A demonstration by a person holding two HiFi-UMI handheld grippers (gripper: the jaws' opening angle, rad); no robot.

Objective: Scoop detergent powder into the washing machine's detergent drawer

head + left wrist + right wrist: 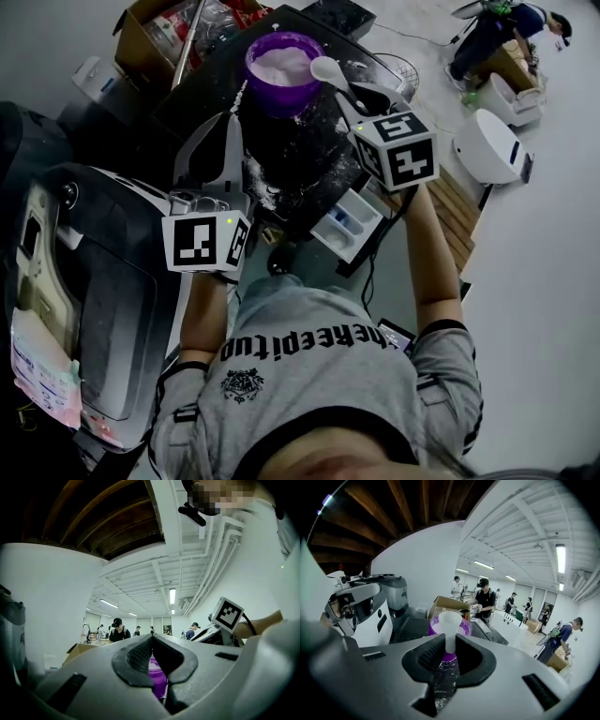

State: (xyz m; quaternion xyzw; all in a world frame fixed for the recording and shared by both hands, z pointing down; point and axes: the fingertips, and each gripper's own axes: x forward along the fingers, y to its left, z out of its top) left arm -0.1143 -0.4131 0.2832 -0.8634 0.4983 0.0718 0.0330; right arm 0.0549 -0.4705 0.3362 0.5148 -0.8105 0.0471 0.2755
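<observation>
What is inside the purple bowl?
White powder fills the purple bowl. The white scoop, held in the right gripper, is beside its rim. The powder covers the bowl's bottom.

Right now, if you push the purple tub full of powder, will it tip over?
Probably not: the purple tub looks wide and squat, and it seems well filled with powder, so likely heavy enough to slide rather than tip. Spilled powder on the dark top may make it slide easier.

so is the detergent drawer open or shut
Open. The detergent drawer is pulled out, and the head view looks down into its exposed compartments.
</observation>
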